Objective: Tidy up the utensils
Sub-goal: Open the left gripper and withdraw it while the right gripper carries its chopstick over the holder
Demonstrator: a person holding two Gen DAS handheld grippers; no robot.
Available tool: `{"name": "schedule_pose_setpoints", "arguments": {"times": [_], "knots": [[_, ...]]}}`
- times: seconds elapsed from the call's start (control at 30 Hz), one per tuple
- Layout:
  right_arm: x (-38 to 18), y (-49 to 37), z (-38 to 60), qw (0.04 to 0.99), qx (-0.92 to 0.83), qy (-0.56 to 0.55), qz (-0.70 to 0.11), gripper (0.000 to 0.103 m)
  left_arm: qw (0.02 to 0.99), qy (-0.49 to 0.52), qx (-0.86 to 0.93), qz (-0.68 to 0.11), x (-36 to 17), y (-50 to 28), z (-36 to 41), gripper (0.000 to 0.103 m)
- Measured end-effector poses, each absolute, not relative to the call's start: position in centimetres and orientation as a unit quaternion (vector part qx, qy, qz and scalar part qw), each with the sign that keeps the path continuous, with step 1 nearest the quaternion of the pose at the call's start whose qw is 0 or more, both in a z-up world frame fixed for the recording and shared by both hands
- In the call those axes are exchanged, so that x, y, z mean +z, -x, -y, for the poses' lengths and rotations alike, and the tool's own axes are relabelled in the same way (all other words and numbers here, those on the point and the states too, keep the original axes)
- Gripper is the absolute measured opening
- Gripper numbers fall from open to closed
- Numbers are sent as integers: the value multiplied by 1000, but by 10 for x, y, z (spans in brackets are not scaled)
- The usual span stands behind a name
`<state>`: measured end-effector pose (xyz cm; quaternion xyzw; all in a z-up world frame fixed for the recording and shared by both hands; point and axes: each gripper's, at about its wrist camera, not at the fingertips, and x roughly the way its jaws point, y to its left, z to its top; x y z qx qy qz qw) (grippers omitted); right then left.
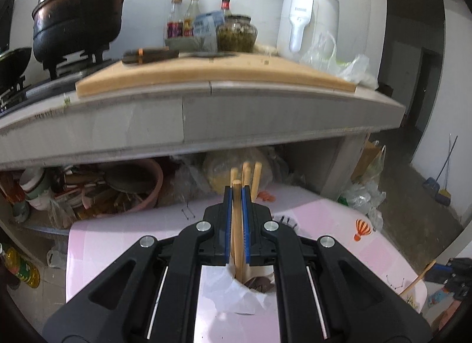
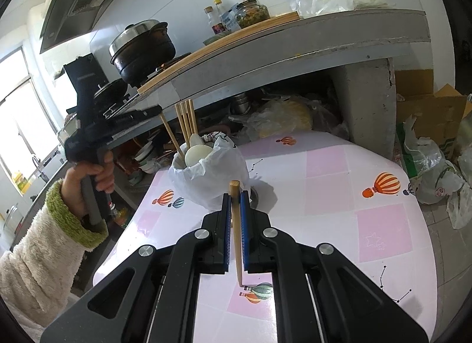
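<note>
Left wrist view: left gripper (image 1: 236, 192) is clamping a chopstick (image 1: 237, 225) upright over the bag-lined holder (image 1: 250, 287), other chopsticks (image 1: 256, 176) standing behind it.

Right wrist view: right gripper (image 2: 235, 198) is pinching its own chopstick (image 2: 237, 239) near that holder (image 2: 206, 171); only here is the white spoon (image 2: 196, 154) showing inside.

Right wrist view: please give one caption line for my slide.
Right gripper holds one chopstick above the pink table, near the bag-lined holder.

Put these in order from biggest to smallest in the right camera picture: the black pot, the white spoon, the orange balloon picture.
1. black pot
2. white spoon and orange balloon picture look about alike, so no ranking. The pot is farther away, so it is truly much bigger.
</note>
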<state>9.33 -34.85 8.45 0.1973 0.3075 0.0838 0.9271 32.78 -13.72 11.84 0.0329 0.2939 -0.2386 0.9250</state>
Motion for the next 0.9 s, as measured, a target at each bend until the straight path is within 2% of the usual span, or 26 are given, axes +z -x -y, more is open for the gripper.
{"name": "schedule_pose_setpoints", "arguments": {"times": [0.3, 0.37, 0.43, 0.7, 0.9], "knots": [[93, -93, 345, 930, 82, -193, -303, 6, 923, -33, -231, -307, 104, -329, 130, 6], [103, -91, 344, 934, 84, -188, -293, 6, 919, -20, -235, -315, 104, -330, 124, 13], [117, -90, 342, 938, 88, -182, -282, 6, 919, -10, -235, -317, 105, -329, 117, 26], [197, -94, 333, 956, 123, -146, -221, 6, 924, 27, -234, -301, 111, -291, 74, 49], [260, -121, 324, 961, 160, -135, -181, 6, 924, 58, -224, -304, 90, -237, 25, 65]]}}
